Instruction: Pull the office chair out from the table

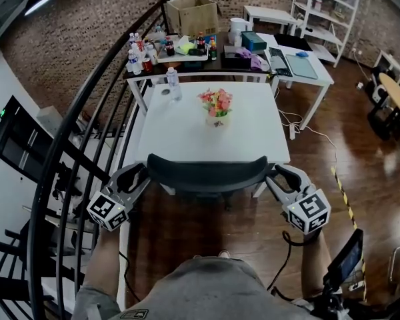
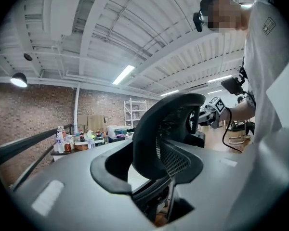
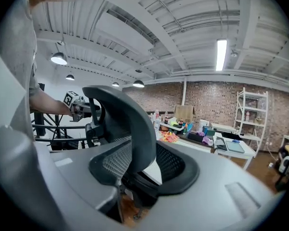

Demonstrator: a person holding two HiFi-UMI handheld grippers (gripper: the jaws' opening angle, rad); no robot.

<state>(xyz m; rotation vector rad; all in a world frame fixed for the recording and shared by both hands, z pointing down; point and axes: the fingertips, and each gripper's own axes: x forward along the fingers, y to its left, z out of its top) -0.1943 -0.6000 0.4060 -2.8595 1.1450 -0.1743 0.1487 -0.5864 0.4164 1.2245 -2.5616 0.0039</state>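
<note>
A black mesh-backed office chair [image 1: 207,172] stands at the near edge of the white table [image 1: 187,132], its curved backrest rim lying along that edge. My left gripper [image 1: 141,173] is shut on the left end of the backrest and my right gripper [image 1: 275,173] on the right end. In the left gripper view the backrest [image 2: 164,124] fills the gap between the jaws of the left gripper [image 2: 151,167]. The right gripper view shows the same backrest [image 3: 130,124] clamped in the right gripper [image 3: 139,167]. The chair's seat and base are hidden.
A flower pot [image 1: 217,105] and a water bottle [image 1: 174,84] stand on the table. Behind it are a cluttered table [image 1: 187,55], a cardboard box [image 1: 192,13] and a white desk [image 1: 300,65]. A black railing [image 1: 73,145] runs close on the left. Wooden floor lies to the right.
</note>
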